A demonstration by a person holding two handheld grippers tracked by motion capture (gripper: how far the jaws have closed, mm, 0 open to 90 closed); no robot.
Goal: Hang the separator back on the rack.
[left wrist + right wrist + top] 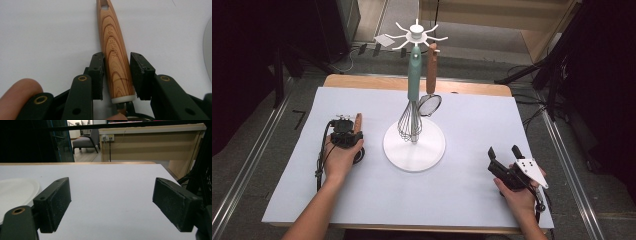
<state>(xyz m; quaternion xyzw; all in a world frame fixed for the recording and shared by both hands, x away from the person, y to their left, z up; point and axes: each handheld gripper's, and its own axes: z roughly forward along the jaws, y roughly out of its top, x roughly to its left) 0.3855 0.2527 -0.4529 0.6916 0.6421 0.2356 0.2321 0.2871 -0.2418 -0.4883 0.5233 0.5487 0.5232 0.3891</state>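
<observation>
I count one white utensil stand (414, 145) with a round base and a crown of hooks, set at the middle of the white-covered surface (462, 195). Two utensils hang on it: one teal-handled wire whisk (413, 85) and one brown-handled small mesh strainer (430, 102), side by side. A third utensil, with a wood-grain handle (115, 57) ending in a white collar, lies flat on the surface left of the stand, its handle pointing away from me.

My left gripper (117, 75) lies low over that handle, hand resting on the surface behind it. Its fingers (98, 75) bracket the handle near the collar end; the left pad touches the wood, and the right pad sits just beside it with a thin gap. No earlier frame lets me judge more.

My right gripper (505, 153) rests at the right of the surface, well apart from the stand, aimed forward, its fingers (53, 202) spread wide with bare surface between them.
</observation>
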